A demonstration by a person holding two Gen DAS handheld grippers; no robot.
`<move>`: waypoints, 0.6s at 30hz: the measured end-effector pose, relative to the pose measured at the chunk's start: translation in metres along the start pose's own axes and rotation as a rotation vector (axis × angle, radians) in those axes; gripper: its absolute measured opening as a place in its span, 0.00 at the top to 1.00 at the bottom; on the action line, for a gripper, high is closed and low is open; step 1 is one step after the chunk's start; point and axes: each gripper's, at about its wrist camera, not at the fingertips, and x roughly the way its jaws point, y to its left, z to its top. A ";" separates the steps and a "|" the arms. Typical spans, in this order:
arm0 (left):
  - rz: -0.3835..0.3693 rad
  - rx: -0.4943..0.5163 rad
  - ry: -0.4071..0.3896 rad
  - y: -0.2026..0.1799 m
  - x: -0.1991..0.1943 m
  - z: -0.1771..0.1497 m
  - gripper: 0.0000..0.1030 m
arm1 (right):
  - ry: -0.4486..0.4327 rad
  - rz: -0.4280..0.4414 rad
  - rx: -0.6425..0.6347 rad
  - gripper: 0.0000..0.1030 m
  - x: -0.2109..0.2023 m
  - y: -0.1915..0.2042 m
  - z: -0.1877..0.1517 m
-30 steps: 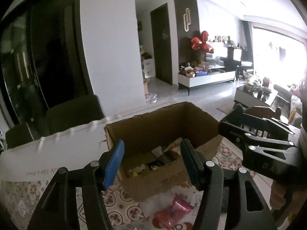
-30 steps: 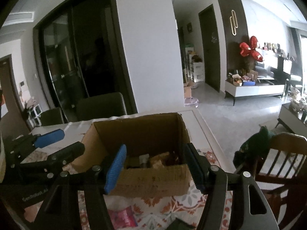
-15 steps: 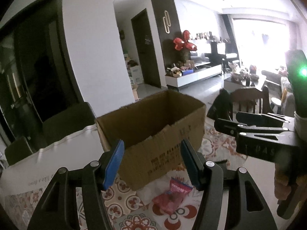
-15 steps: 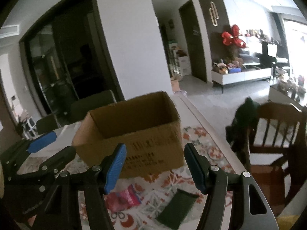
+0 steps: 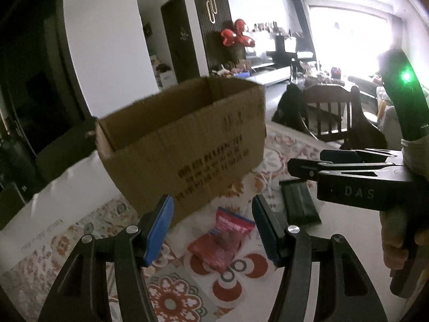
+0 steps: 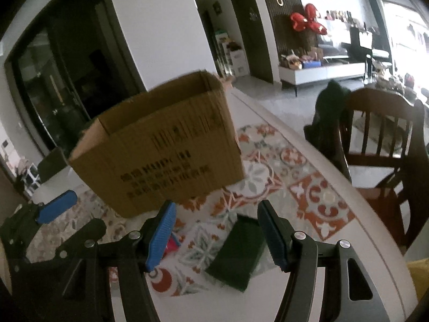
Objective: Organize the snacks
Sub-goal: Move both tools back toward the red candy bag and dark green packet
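Both the left gripper (image 5: 211, 225) and right gripper (image 6: 217, 230) were wide apart, holding nothing, so the thin red packet (image 5: 222, 238) could slip during pinching

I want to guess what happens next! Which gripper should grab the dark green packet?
Probably the right gripper. It is open, and the dark green packet lies between its fingers. The left gripper, also open, frames the red snack bag instead.

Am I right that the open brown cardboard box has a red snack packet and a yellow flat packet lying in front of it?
Nearly. The red snack packet does lie before the open brown cardboard box, but the flat packet is dark green, as the right wrist view shows.
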 end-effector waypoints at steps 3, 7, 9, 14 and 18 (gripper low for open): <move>-0.018 -0.001 0.027 -0.001 0.008 -0.008 0.42 | 0.028 -0.016 0.010 0.38 0.008 -0.003 -0.006; -0.038 0.011 0.062 -0.004 0.019 -0.017 0.42 | 0.060 -0.038 0.017 0.38 0.017 -0.006 -0.014; -0.051 0.019 0.077 -0.004 0.023 -0.023 0.42 | 0.083 -0.046 0.025 0.38 0.023 -0.008 -0.019; -0.072 0.033 0.106 -0.008 0.036 -0.030 0.40 | 0.108 -0.093 0.018 0.38 0.033 -0.008 -0.025; -0.086 0.036 0.130 -0.008 0.048 -0.033 0.40 | 0.137 -0.102 0.035 0.38 0.040 -0.010 -0.029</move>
